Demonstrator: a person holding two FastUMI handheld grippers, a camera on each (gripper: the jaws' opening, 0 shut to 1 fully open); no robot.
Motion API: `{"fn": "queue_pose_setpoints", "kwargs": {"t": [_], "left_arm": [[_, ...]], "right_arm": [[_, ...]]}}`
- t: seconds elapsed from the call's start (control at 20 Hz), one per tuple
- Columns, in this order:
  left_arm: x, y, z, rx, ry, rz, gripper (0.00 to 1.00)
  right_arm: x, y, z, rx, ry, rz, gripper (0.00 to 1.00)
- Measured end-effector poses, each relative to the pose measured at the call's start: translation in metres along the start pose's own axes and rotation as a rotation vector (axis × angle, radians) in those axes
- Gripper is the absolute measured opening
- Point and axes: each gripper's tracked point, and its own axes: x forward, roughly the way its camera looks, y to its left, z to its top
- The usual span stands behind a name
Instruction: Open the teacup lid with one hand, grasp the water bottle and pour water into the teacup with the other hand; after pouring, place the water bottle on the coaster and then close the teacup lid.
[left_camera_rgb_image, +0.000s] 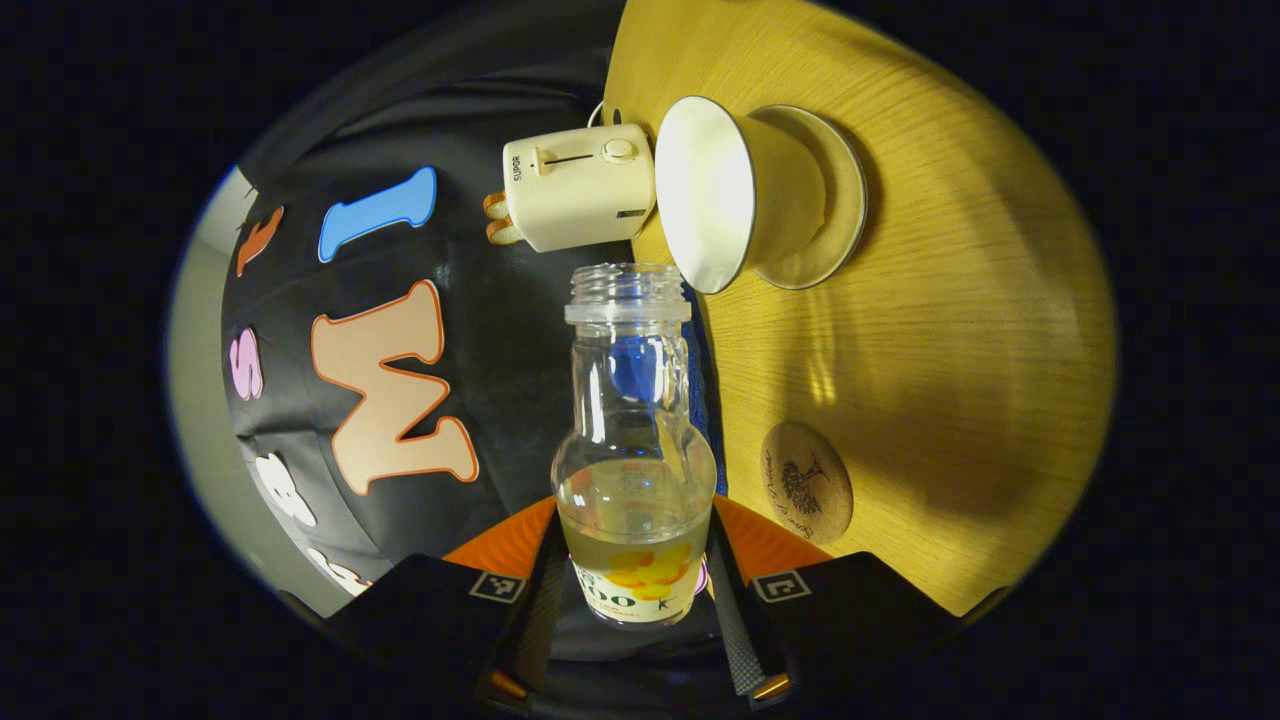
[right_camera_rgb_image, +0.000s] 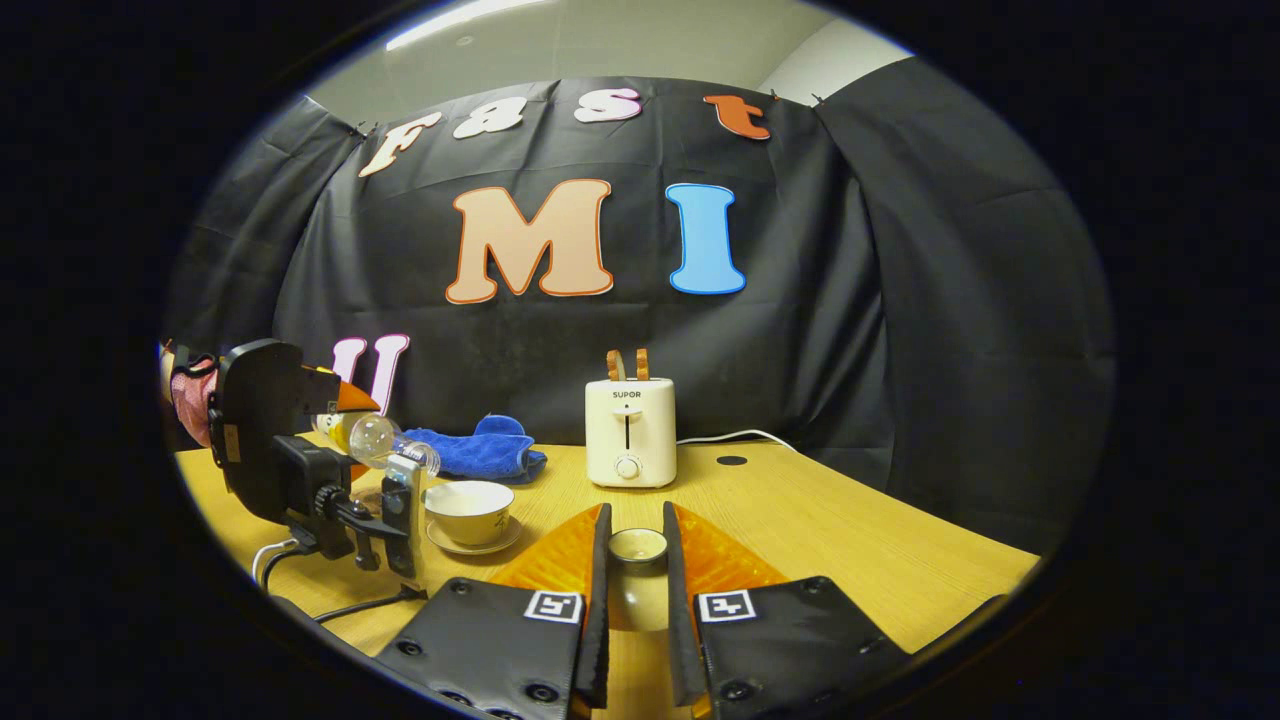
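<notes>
One clear plastic bottle (left_camera_rgb_image: 634, 470) clenched in the left gripper (left_camera_rgb_image: 634, 560); one white teacup (left_camera_rgb_image: 745, 190) upper centre; right gripper (right_camera_rgb_image: 636, 575) grasps one lid (right_camera_rgb_image: 637, 546); wooden surface (left_camera_rgb_image: 960, 330) open rightward.

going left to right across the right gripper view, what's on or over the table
left gripper tilting the water bottle → teacup on its saucer → teacup lid between the right gripper's fingers; behind them, the blue cloth lies left of the toaster

You have one water bottle (left_camera_rgb_image: 634, 440), one teacup (right_camera_rgb_image: 469, 510) on one saucer (right_camera_rgb_image: 474, 545), and one teacup lid (right_camera_rgb_image: 637, 546). There is one round coaster (left_camera_rgb_image: 806, 481) on the one table (left_camera_rgb_image: 960, 330). You can count one toaster (right_camera_rgb_image: 630, 432) with two slices of bread (right_camera_rgb_image: 627, 364) in it, and one blue cloth (right_camera_rgb_image: 480, 450).
</notes>
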Motion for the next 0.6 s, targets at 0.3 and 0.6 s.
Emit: {"fn": "queue_pose_setpoints", "kwargs": {"t": [0.3, 0.6], "left_arm": [[-0.002, 0.005, 0.002, 0.083, -0.001, -0.003, 0.66], [-0.004, 0.020, 0.006, 0.172, -0.010, 0.024, 0.66]], "right_arm": [[0.000, 0.000, 0.000, 0.000, 0.000, 0.002, 0.28], [0.000, 0.000, 0.000, 0.000, 0.000, 0.002, 0.28]]}}
